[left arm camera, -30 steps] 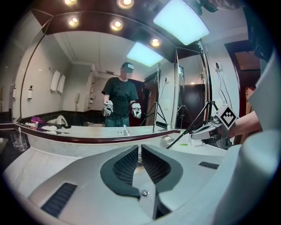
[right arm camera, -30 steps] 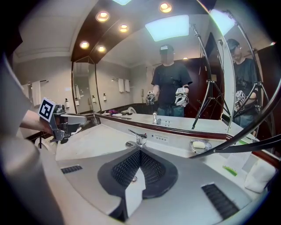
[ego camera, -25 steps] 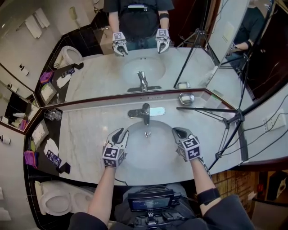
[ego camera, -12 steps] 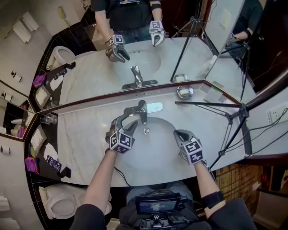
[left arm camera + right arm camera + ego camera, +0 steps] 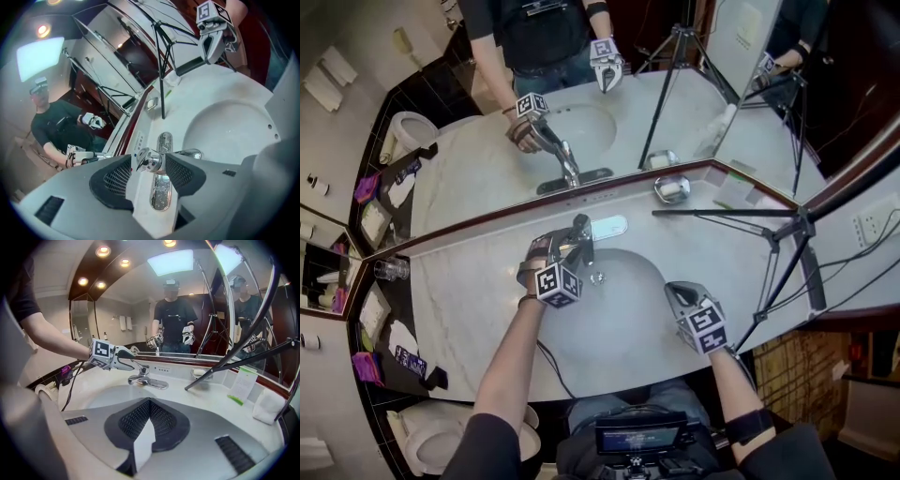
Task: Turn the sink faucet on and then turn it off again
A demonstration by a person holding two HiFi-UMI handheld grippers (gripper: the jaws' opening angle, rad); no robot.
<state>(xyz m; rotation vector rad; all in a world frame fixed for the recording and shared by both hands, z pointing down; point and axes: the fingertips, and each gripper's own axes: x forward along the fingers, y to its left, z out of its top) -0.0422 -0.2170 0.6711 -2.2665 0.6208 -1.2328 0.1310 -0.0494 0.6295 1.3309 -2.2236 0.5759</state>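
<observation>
The chrome faucet [image 5: 581,240] stands at the back of the white sink basin [image 5: 614,314], and its lever handle [image 5: 149,161] points toward me. My left gripper [image 5: 562,248] has reached the faucet. Its jaws have just been opening and now stand wide, one on each side of the handle, with a gap showing at the left pad [image 5: 112,180]. In the right gripper view the left gripper [image 5: 117,357] hangs just above the faucet [image 5: 143,376]. My right gripper [image 5: 680,292] hovers over the basin's right rim, shut and empty, pads together [image 5: 150,401].
A black tripod [image 5: 741,217] stretches across the counter's right side, with a soap dish [image 5: 672,188] behind it by the mirror. A glass [image 5: 391,269] stands at the far left. A card and sachet [image 5: 246,380] sit at the right. A toilet [image 5: 441,441] is below left.
The left gripper moved from the basin's front up to the faucet, rolled over, and opened its jaws around the handle. The right gripper drifted a little toward the front right, still shut.
</observation>
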